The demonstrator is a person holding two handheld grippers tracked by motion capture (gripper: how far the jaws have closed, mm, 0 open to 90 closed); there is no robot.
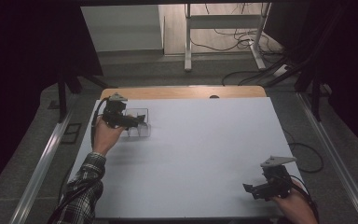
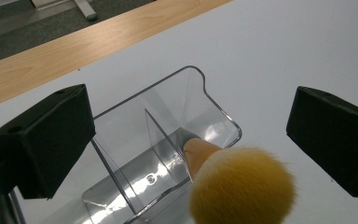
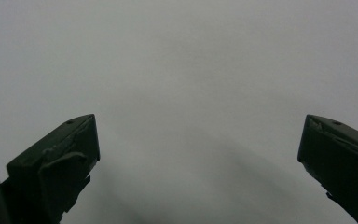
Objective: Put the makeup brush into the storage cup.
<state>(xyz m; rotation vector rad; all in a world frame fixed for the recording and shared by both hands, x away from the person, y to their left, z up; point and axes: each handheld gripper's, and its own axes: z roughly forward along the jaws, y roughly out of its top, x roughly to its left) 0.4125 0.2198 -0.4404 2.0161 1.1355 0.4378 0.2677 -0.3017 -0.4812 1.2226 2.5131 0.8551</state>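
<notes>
- Jaws of our left gripper (image 2: pixel 186 140) stand wide, holding nothing, above the brush (image 2: pixel 235 184) standing in the clear organizer (image 2: pixel 168 116) at the bench's (image 1: pixel 205 140) far-left corner.
- Our right gripper (image 3: pixel 198 154) hangs open and empty over bare bench.

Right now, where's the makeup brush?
Left gripper view: makeup brush stands handle-down in the clear organizer, end compartment, between the open left gripper jaws.

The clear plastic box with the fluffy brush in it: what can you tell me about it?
The clear plastic organiser box looks like see-through acrylic, with thin inner walls dividing it into compartments and a rim that steps down at one rounded corner. It stands on the white table top near the far left, by the wooden edge. A yellow-bristled brush with a tan handle stands handle-down in an end compartment. The left gripper hovers over it, jaws open wide.
</notes>
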